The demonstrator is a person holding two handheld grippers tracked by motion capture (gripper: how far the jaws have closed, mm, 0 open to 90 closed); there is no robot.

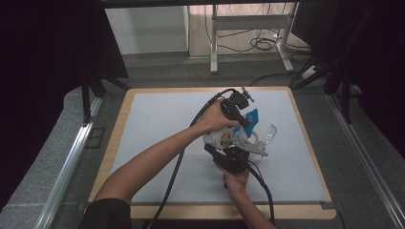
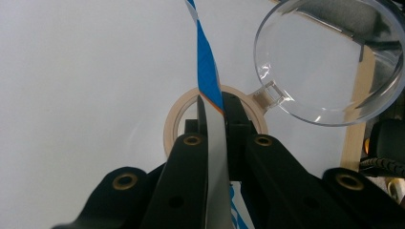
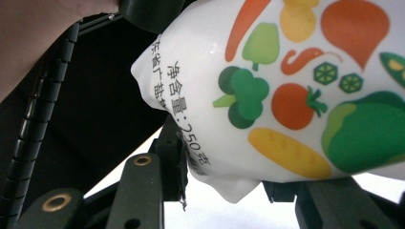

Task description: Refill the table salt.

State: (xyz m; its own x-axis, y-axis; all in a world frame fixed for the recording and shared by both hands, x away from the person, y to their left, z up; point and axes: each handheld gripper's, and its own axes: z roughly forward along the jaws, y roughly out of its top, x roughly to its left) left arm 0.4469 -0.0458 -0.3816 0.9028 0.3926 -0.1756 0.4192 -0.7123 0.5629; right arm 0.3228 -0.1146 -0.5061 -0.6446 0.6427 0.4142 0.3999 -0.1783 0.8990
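Observation:
A white pouch [image 1: 221, 138] printed with vegetables [image 3: 286, 86] hangs over the middle of the table between both grippers. My left gripper [image 1: 247, 121] is shut on its blue-and-white top edge [image 2: 208, 71], the jaws pinching the flat strip [image 2: 215, 106]. My right gripper [image 1: 233, 153] comes in from below and is shut on the pouch's lower end [image 3: 229, 183]. Directly under the left jaws is the wooden-rimmed mouth of a jar [image 2: 170, 128], and its clear round hinged lid [image 2: 329, 62] stands open beside it [image 1: 268, 135].
The grey mat [image 1: 157, 124] covers a wooden-edged table [image 1: 114, 143]. Black cables trail from both grippers toward the near edge [image 1: 174, 176]. A desk frame and loose cables [image 1: 258, 43] stand on the floor beyond the table.

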